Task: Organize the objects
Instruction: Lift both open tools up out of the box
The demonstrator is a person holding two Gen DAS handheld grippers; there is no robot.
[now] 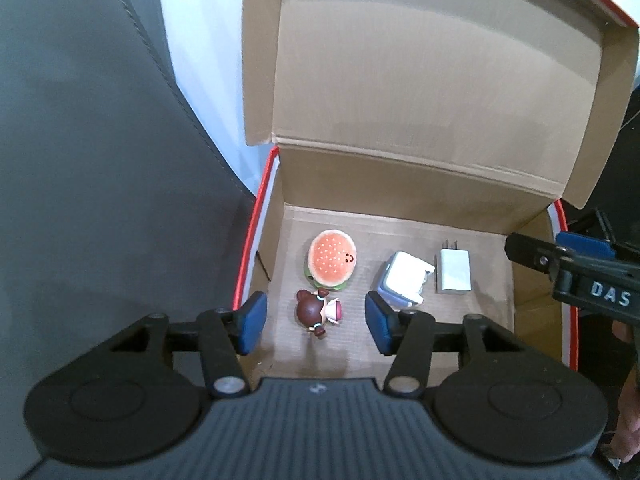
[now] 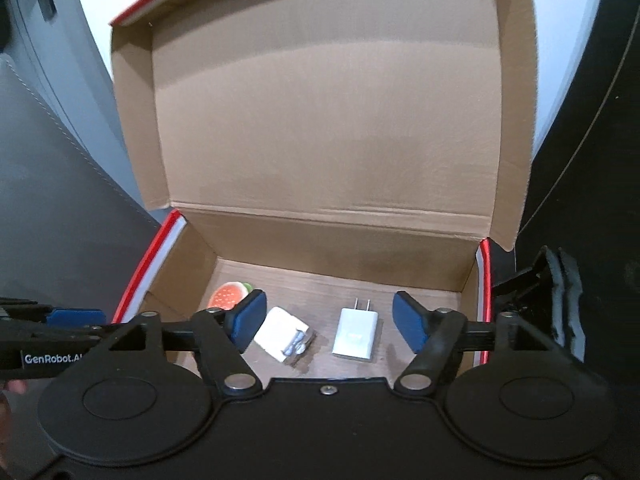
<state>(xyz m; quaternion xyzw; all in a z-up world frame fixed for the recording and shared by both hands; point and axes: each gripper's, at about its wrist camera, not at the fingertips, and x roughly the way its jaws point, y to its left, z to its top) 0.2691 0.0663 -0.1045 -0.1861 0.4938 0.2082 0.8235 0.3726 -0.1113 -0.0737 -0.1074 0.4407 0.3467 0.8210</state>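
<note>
An open cardboard box (image 1: 404, 184) with red-and-white edges holds several items on its floor. A burger toy (image 1: 331, 259), a small doll figure (image 1: 318, 312), a white-and-blue folded item (image 1: 404, 278) and a white charger plug (image 1: 454, 271) lie there. My left gripper (image 1: 316, 322) is open and empty above the doll. My right gripper (image 2: 330, 322) is open and empty above the box (image 2: 332, 240), over the charger (image 2: 356, 334) and the folded item (image 2: 285, 334). The burger (image 2: 229, 295) shows partly behind its left finger.
The box lid (image 1: 436, 60) stands upright at the back. A grey leather chair surface (image 1: 100, 160) lies left of the box. A dark surface (image 2: 592, 160) and a black clip-like object (image 2: 544, 292) are to the right. The right gripper shows in the left wrist view (image 1: 576, 272).
</note>
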